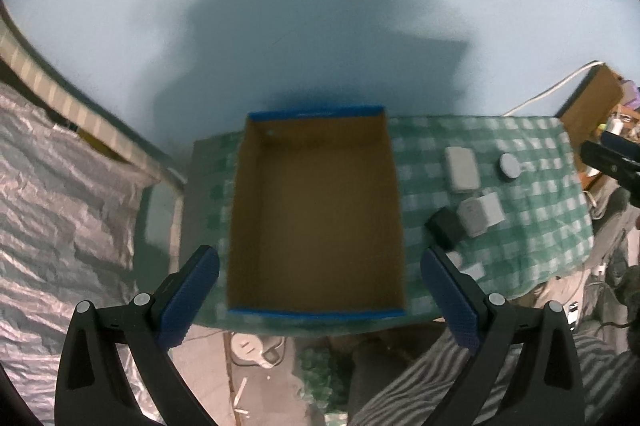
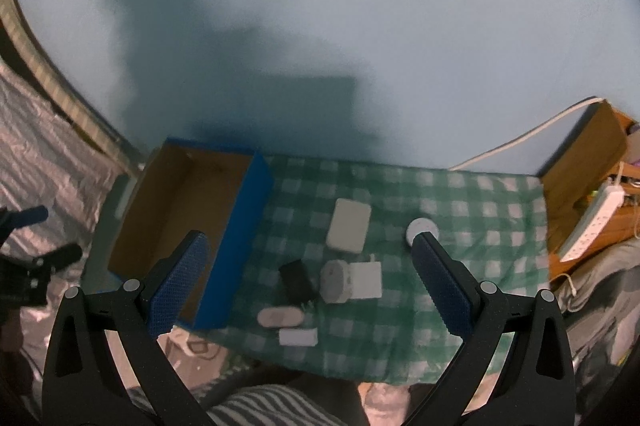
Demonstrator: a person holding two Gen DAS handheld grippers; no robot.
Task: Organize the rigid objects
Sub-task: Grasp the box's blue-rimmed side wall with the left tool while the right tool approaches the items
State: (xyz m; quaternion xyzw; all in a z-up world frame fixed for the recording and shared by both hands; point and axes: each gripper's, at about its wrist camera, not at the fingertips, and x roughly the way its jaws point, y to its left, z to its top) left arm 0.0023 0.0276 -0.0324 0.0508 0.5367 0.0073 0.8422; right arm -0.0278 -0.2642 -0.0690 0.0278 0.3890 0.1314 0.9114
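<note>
Both wrist views high, facing down; share box [image 1: 316,210] [image 2: 180,210], checked cloth [image 1: 520,226] [image 2: 460,266].

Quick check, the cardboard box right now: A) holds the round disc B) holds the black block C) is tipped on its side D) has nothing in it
D: the left wrist view looks straight into the box and shows only bare brown floor; the black block and round disc lie on the checked cloth beside it.

The left gripper [image 1: 320,300], jaws spread wide and empty, hung above an empty brown cardboard box with blue rims [image 1: 316,313] on a green-checked cloth [image 1: 536,218], with a white rectangular case [image 1: 462,170], a grey round disc [image 1: 510,166] and a black block [image 1: 446,228] to the box's right.
</note>
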